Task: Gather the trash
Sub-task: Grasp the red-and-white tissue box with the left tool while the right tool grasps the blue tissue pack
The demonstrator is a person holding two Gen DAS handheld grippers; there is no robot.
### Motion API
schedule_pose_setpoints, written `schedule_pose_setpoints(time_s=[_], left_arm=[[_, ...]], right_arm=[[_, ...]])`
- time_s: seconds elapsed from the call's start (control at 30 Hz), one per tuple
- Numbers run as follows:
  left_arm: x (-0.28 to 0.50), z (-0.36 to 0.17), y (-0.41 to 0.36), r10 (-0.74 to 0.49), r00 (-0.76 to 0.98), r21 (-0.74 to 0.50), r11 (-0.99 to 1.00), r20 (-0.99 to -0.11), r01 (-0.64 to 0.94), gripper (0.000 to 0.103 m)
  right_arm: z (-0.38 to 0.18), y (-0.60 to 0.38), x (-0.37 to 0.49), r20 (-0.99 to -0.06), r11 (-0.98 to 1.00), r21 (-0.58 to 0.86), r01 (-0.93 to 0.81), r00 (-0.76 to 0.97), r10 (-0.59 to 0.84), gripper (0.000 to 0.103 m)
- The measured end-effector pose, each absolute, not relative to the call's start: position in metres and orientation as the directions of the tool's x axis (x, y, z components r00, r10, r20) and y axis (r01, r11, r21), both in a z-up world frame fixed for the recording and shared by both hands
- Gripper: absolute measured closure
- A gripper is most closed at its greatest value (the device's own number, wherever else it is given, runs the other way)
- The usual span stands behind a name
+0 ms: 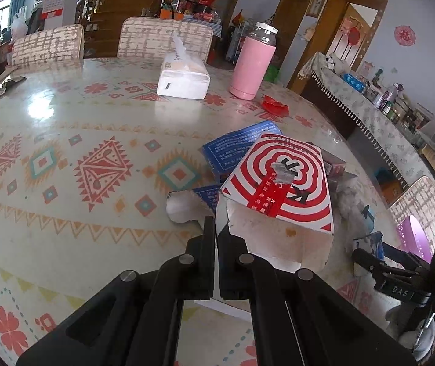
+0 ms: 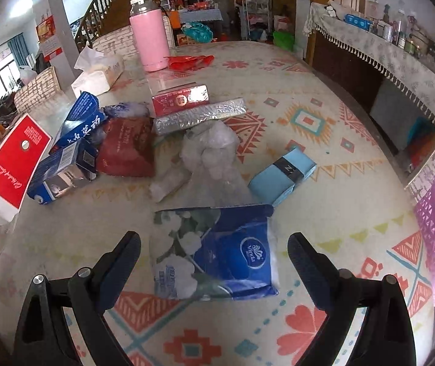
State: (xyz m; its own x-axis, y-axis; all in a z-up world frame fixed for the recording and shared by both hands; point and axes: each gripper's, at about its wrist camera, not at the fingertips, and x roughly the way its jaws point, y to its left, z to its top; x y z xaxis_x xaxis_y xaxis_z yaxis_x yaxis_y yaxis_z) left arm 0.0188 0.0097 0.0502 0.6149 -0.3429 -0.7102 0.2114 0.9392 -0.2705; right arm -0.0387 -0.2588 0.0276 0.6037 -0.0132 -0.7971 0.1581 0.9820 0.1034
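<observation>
A: Left wrist view. State of the left gripper (image 1: 215, 228)?

B: Jaws pressed together, pinching the torn open edge of the red-and-white bag (image 1: 281, 189). The bag lies on the table (image 1: 64, 116), over a blue box (image 1: 235, 149).

A: Risk?

B: The hold is on thin paper only. A fast lift may tear the edge or let the bag slip out. The bag may also drag the blue box along.

A: Right wrist view?

B: The right gripper (image 2: 214, 250) has jaws spread wide, one on each side of the blue tissue pack (image 2: 217, 253), which lies flat on the table. The pads do not appear to touch it.

A: Risk there?

B: The pack is soft film. Closing too high may catch only a loose fold or push the pack aside. The clear plastic (image 2: 208, 152) just beyond may snag.
</observation>
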Motion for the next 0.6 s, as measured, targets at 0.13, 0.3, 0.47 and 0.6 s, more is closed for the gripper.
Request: schedule_pose_setpoints(time_s=[0.13,0.3,0.47,0.6], left_arm=[[0.021,0.048,0.011,-0.336,0.613,-0.267,0.942,-0.715,0.205,0.102],[0.021,0.045,0.008,-0.319,0.611,-0.248,0.948,-0.724,0.201,0.102],[0.018,0.044,0.003,-0.312,0.613,-0.229,0.950,-0.726,0.212,0.102],[0.015,0.046,-0.003,-0.317,0.618,-0.217,0.948,-0.719,0.233,0.102]], right_arm=[[0.031,-0.262,-0.047,-0.794,0.978,0.144,0.150,0.607,0.024,0.025],[0.040,-0.272,-0.069,-0.774,0.969,0.198,0.150,0.630,0.060,0.025],[0.052,-0.291,-0.099,-0.750,0.958,0.232,0.170,0.659,0.065,0.025],[0.062,-0.304,-0.125,-0.729,0.951,0.251,0.180,0.681,0.064,0.025]])
